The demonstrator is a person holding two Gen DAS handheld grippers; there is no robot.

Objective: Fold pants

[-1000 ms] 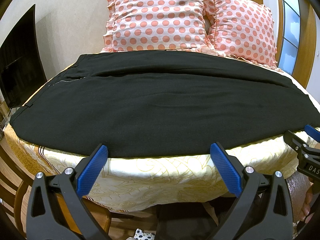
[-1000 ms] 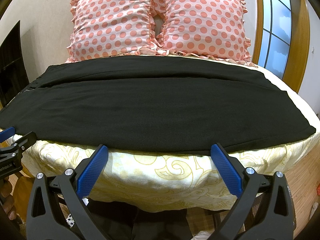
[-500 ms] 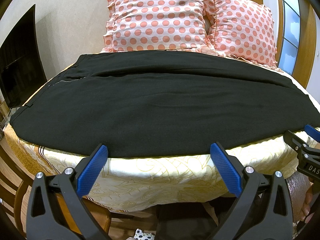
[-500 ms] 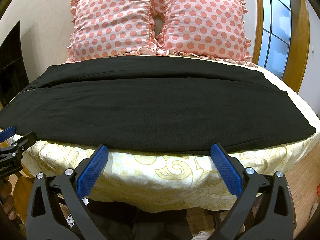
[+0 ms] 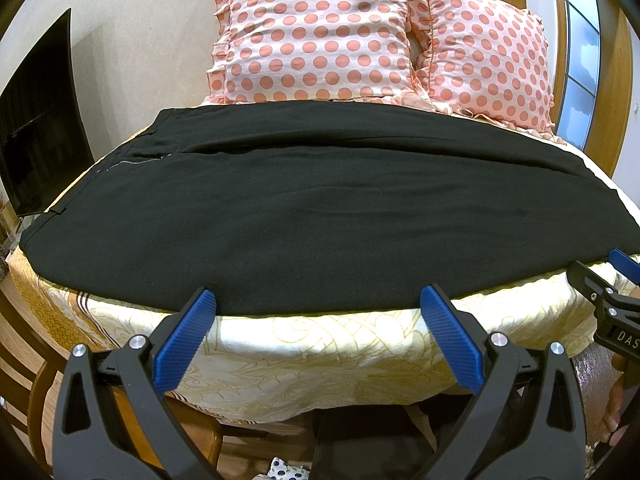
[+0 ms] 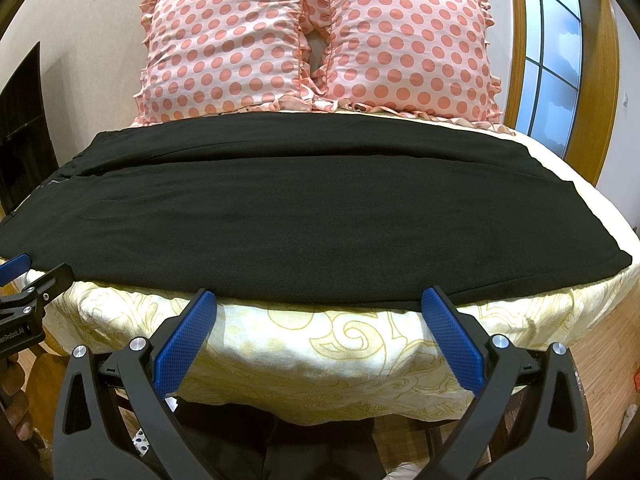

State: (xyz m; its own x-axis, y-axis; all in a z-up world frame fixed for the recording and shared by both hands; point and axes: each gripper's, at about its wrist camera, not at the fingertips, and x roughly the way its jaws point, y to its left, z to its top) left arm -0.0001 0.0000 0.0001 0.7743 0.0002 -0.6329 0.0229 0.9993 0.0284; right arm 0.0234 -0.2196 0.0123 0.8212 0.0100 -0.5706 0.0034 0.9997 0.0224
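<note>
Black pants (image 5: pixel 312 216) are seen spread flat across the bed (image 5: pixel 320 360), waist at 9 o'clock, before any fold is made. The left gripper (image 5: pixel 318 312) and right gripper (image 6: pixel 318 312) are held at 6 o'clock, jaws spread wide and empty. Next, the near edge would need pinching.

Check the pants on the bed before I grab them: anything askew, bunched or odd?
Nothing stands out. The black pants lie flat across the bed, smooth except for one lengthwise seam or fold line. Both the left gripper and right gripper are open, short of the near edge.
</note>
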